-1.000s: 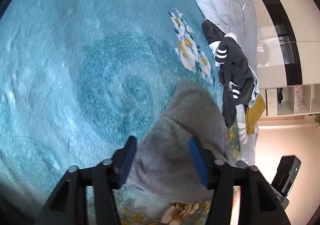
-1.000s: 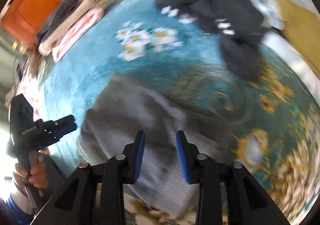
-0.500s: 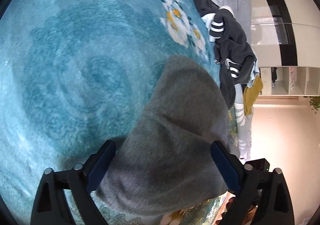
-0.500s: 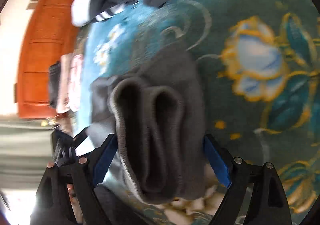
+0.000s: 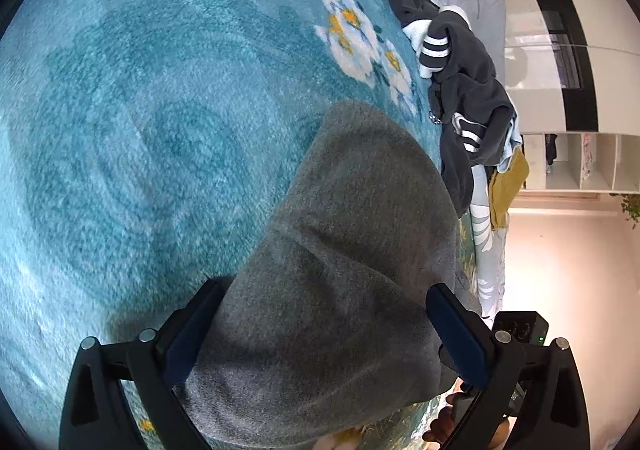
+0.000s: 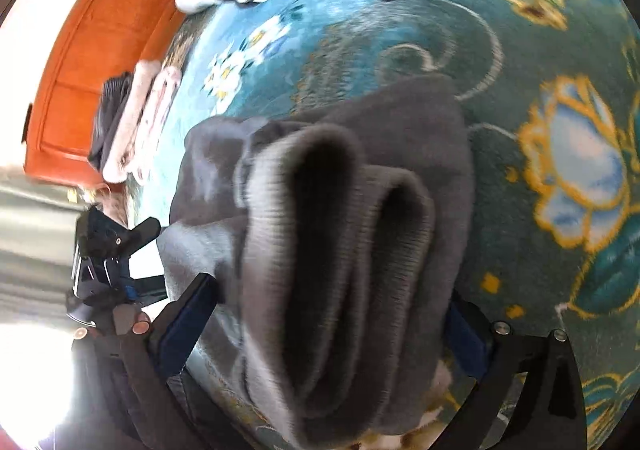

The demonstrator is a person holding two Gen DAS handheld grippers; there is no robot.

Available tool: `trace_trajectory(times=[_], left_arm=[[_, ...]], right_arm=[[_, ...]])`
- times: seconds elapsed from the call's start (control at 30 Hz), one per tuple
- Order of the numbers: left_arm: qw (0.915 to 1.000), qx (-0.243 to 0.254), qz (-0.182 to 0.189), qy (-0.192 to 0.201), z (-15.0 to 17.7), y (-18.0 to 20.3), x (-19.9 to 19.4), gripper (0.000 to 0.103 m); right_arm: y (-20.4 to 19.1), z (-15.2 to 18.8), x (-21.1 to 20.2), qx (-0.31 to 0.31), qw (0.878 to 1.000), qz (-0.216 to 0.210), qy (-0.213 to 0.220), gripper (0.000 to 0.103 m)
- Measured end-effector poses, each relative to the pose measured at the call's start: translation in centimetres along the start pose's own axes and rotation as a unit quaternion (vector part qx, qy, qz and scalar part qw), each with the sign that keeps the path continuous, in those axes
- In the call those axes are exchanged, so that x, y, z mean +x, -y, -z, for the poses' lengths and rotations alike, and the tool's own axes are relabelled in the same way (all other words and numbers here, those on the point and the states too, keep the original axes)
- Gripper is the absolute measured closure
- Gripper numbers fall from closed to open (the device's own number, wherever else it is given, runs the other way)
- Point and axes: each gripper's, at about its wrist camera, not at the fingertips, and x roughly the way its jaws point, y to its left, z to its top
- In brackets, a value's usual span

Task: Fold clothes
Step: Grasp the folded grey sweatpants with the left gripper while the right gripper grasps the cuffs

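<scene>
The grey sweater (image 5: 344, 250) runs lengthwise ahead between both wide-spread jaws, left gripper (image 5: 320, 334) and right gripper (image 6: 332, 326) straddling, neither clamping it, equally near.

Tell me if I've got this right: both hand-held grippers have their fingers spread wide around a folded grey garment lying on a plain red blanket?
Not quite. The blanket is teal with a flower pattern, not plain red, as the left wrist view shows. The rest holds: the left hand-held gripper and right hand-held gripper straddle the folded grey garment, fingers wide apart.
</scene>
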Motion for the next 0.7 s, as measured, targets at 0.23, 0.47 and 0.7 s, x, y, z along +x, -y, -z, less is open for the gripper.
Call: trace_trajectory(times=[0.23, 0.47, 0.7], left_arm=[[0.9994, -0.012, -0.026, 0.019, 0.5, -0.8, -1.2, 0.042], [0.9991, 0.026, -0.018, 0.027, 0.5, 0.8, -2.9, 0.063], [0.9966, 0.044, 0.007, 0.070, -1.4, 1.8, -7.0, 0.067]], right_arm=[[-0.7, -2.5, 1.0, 0.050, 0.998, 0.019, -0.020, 0.010], [-3.3, -5.1, 0.7, 0.036, 0.996, 0.065, -0.045, 0.042], [-10.1, -10.0, 0.8, -0.042, 0.993, 0.093, -0.064, 0.054]])
